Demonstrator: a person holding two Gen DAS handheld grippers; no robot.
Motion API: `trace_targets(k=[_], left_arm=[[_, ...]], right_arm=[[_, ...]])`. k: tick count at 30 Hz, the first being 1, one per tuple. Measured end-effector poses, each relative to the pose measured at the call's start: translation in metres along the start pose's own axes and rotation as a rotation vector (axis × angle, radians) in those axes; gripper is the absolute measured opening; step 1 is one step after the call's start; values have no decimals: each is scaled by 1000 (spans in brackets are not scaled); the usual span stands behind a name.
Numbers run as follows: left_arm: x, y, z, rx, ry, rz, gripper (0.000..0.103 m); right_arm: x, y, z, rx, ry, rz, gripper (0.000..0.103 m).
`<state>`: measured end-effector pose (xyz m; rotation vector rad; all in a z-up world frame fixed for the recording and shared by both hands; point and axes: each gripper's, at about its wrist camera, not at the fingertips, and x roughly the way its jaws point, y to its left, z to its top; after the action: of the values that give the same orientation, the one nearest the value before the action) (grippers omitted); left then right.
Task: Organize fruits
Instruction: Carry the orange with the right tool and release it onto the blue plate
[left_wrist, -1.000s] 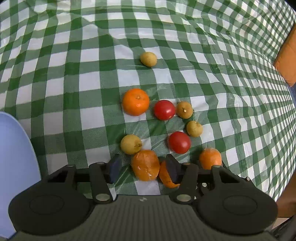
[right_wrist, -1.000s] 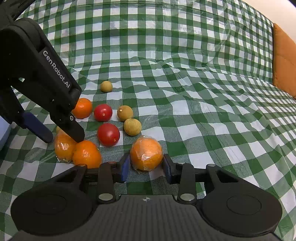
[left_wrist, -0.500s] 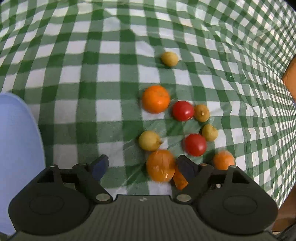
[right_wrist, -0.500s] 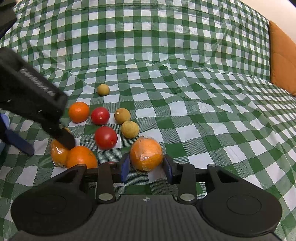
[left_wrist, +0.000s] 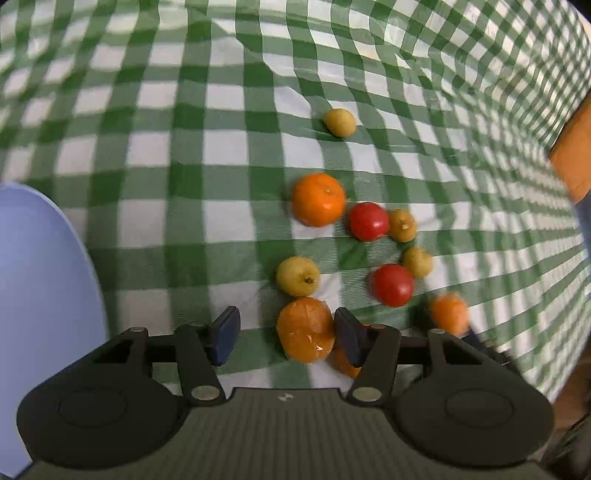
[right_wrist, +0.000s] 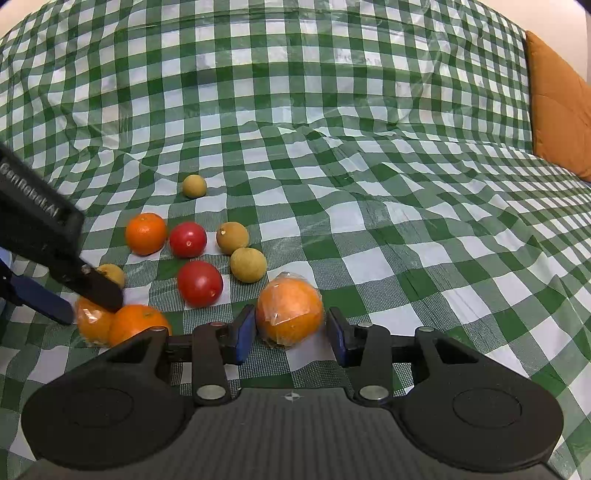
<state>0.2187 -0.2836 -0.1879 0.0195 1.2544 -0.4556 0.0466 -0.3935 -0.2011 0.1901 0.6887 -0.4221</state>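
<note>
Fruit lying loose low and centre on the green checked cloth (right_wrist: 369, 147): a bare orange (right_wrist: 146, 233), red tomatoes (right_wrist: 200, 283), small yellow-brown fruits (right_wrist: 248, 264), and two oranges in clear film. Picking step in hand, on both sides at once.

Right gripper (right_wrist: 290, 330), bottom centre of its view: jaws set narrowly apart around a wrapped orange (right_wrist: 289, 312) resting on the cloth. Left pad at the film, a sliver of gap at the right pad. Not clamped yet, by the look of it.

Left gripper (left_wrist: 286, 332), bottom centre of its view: jaws just now closing in, open at this moment. Between them a second wrapped orange (left_wrist: 306, 330), hard against the right pad and well clear of the left pad. Crowded by a neighbouring orange (left_wrist: 341, 363) just behind the right pad and a yellow fruit (left_wrist: 297, 276) just above.

Pale blue plate (left_wrist: 44, 295) at the left edge, probably the drop-off.

Next, likely: centre the left jaws on the second wrapped orange, close until both pads bear, lift straight up clear of the neighbours. Same squeeze on the right, gently, given the slippery film.
</note>
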Motion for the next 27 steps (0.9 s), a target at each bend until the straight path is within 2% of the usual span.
trace_targets(k=[4,7,9,10,11,12,19,23,27], left_arm=[[-1,-18,-7,135,-20,115,65],[1,-30,-9,175,-27,152,66],[0,-33,-10,188,-37,177,51],[-1,-33,-10,194,-41,178,38],[-3,-31,-9,188,-41,171,38],[-6,-28,-9,174,-40,167,38],[-49,-5,-27,157,-118,153,38],[-88,13,-47,159,-156,185,38],[-125,54,-82,116,-157,250,38]], right_arm=[[1,0,1,20,-3,4,43],[5,2,3,7,-5,1,43],[8,2,4,0,-7,-1,43],[9,3,5,-4,-7,-1,43],[10,2,5,-6,-9,-1,44],[10,1,5,-3,-11,4,39],[-2,-7,7,56,-81,-5,39],[-29,3,9,0,-150,48,39],[-63,34,13,-61,-127,143,39]])
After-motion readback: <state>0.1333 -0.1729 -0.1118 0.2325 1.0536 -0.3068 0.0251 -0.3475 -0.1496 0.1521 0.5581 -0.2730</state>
